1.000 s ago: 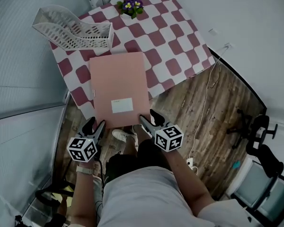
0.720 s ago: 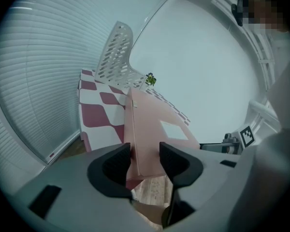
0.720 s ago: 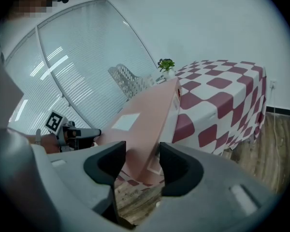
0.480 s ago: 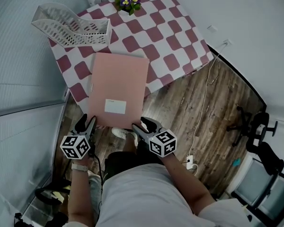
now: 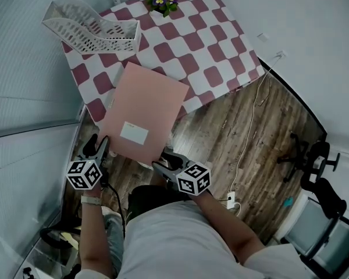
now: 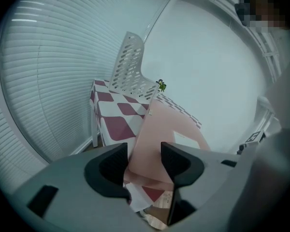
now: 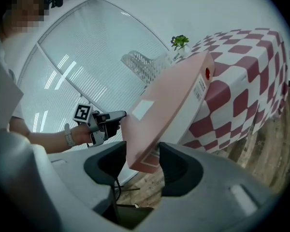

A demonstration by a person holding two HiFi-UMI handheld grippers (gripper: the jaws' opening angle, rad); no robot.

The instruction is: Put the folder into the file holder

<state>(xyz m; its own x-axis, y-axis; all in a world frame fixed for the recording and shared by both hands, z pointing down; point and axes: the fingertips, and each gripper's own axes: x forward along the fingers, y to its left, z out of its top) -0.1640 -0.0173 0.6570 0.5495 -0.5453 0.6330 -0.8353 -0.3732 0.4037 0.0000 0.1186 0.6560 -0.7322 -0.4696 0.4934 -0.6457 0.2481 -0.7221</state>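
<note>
Pink folder (image 5: pixel 142 112) tilted above checkered table (image 5: pixel 215 45), right claw (image 5: pixel 163 160) clamped on it, left claw (image 5: pixel 99 146) seemingly gripping too

Your folder (image 5: pixel 144 116) hides the table's (image 5: pixel 215 51) near edge beneath it, and its own near corners vanish inside your left gripper (image 5: pixel 99 146) and right gripper (image 5: pixel 161 158). The print on its white label (image 5: pixel 134 133) is too small to read. The table's far end runs off the head view's top. In your right gripper view, the folder covers the file holder's (image 7: pixel 145 64) lower part.
</note>
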